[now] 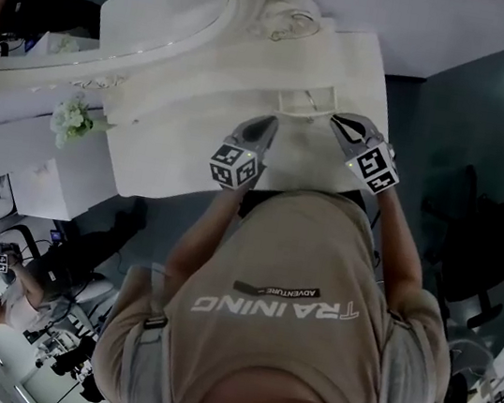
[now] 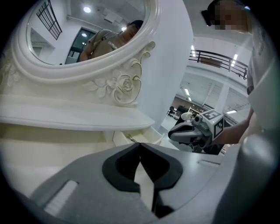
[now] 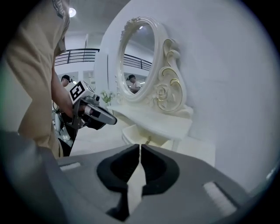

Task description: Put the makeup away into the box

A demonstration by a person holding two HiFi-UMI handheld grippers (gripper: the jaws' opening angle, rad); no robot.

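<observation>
Box (image 1: 306,100), a cream-white open tray like a pulled-out drawer, sits at the back of the white surface (image 1: 173,160), just under the raised shelf (image 2: 65,116) at the foot of the oval mirror (image 1: 159,10). A thin gold-tinted thing shows inside it, too small to identify; no makeup can be made out for certain.

Near its front left corner is the tip of the left gripper (image 1: 269,123), angled down toward the box. Its dark fingers (image 2: 127,164) are pressed together at the tips, with nothing between them. The right gripper (image 1: 341,121) comes in from the other side, its tip close to the box's right end; whether it touches the box cannot be told. Its fingers (image 3: 155,168) are also closed, only a hairline slit showing, and they pinch nothing. Each gripper carries its marker cube near the person's hand.

The mirror frame bears carved roses and scrolls. A small bunch of white flowers (image 1: 73,118) stands at the surface's left end. The person holding the grippers wears a beige shirt (image 1: 295,288). Farther back, in the lower left of the head view, another person (image 1: 4,299) is seen across the room.
</observation>
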